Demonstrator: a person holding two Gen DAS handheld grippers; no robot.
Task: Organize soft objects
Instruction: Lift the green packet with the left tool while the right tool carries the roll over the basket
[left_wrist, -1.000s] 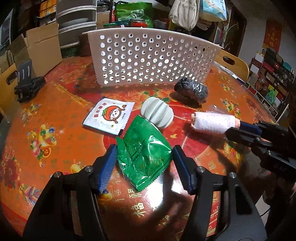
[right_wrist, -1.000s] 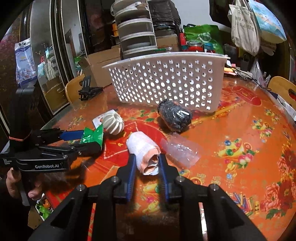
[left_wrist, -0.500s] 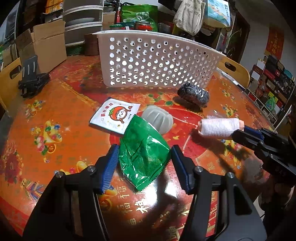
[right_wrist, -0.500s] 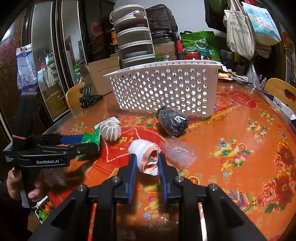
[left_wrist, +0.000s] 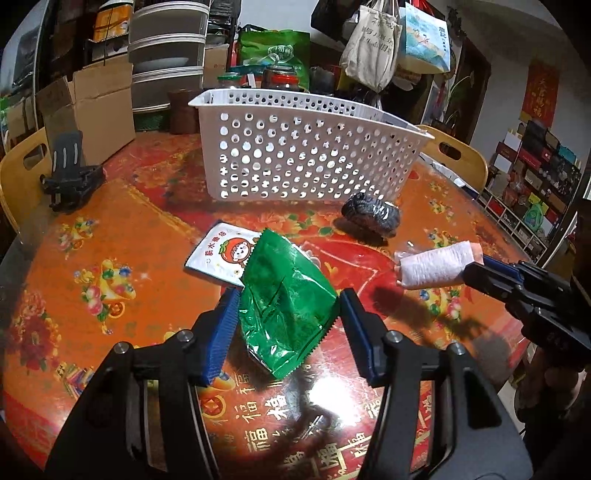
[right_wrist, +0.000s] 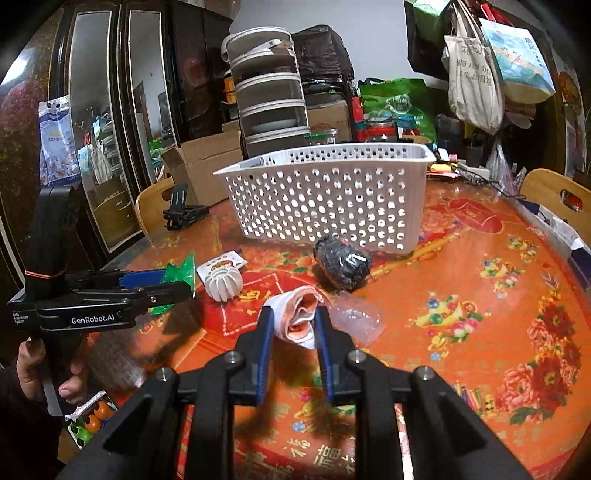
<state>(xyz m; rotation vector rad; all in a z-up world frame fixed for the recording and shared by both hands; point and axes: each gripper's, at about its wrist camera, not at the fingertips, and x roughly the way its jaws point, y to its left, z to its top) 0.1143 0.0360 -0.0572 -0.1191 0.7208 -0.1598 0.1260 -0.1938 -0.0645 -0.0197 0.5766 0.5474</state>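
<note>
My left gripper (left_wrist: 286, 321) is shut on a green foil packet (left_wrist: 284, 295) and holds it above the table; it also shows in the right wrist view (right_wrist: 177, 277). My right gripper (right_wrist: 293, 325) is shut on a rolled white and pink sock (right_wrist: 301, 317), lifted off the table; the sock also shows in the left wrist view (left_wrist: 436, 267). A white perforated basket (left_wrist: 306, 155) stands at the back. A black sock bundle (left_wrist: 371, 216) lies in front of it. A white packet with a cartoon face (left_wrist: 223, 254) and a white ribbed ball (right_wrist: 223, 282) lie on the table.
A clear plastic wrapper (right_wrist: 354, 317) lies beside the rolled sock. A black phone stand (left_wrist: 68, 173) sits at the table's left. Wooden chairs (left_wrist: 458, 158) stand around the table. Cardboard boxes (left_wrist: 88, 107) and stacked containers crowd behind the basket.
Both grippers have risen with their loads. The green packet has lifted off the table and now hides the white ball in the left wrist view. The rolled sock has lifted too.
</note>
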